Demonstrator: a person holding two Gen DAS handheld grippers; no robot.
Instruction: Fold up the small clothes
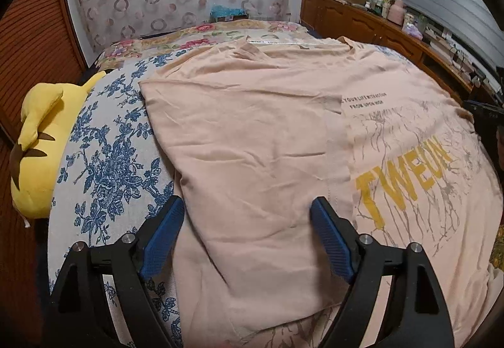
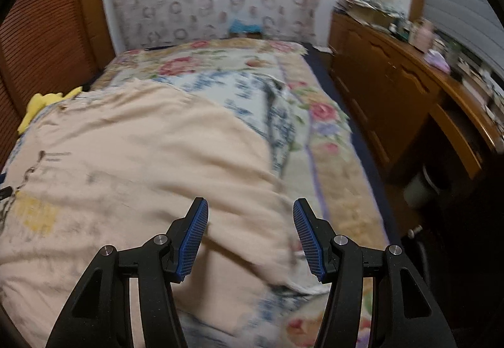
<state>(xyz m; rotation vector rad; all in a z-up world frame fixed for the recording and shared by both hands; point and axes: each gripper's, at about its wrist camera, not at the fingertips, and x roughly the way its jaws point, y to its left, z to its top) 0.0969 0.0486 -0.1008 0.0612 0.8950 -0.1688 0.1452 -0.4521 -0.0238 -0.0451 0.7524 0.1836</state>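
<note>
A peach T-shirt [image 1: 258, 133] lies spread on the bed, its left side folded inward over the body. A yellow print [image 1: 406, 181] shows on the uncovered right part. My left gripper [image 1: 247, 215] hovers over the folded panel's near end. It is open, with its blue pads [image 1: 163, 237] wide apart and nothing gripped between them. The right wrist view is blurred. There the same shirt [image 2: 141, 165] fills the left and centre, and my right gripper [image 2: 250, 212] stands open above its right edge, holding nothing.
A yellow plush toy [image 1: 34, 152] lies at the bed's left side. The blue-flowered sheet [image 1: 104, 165] and a rose-patterned cover [image 2: 318, 114] lie under the shirt. A wooden cabinet [image 2: 387, 102] with clutter on top runs along the right, past a narrow strip of floor.
</note>
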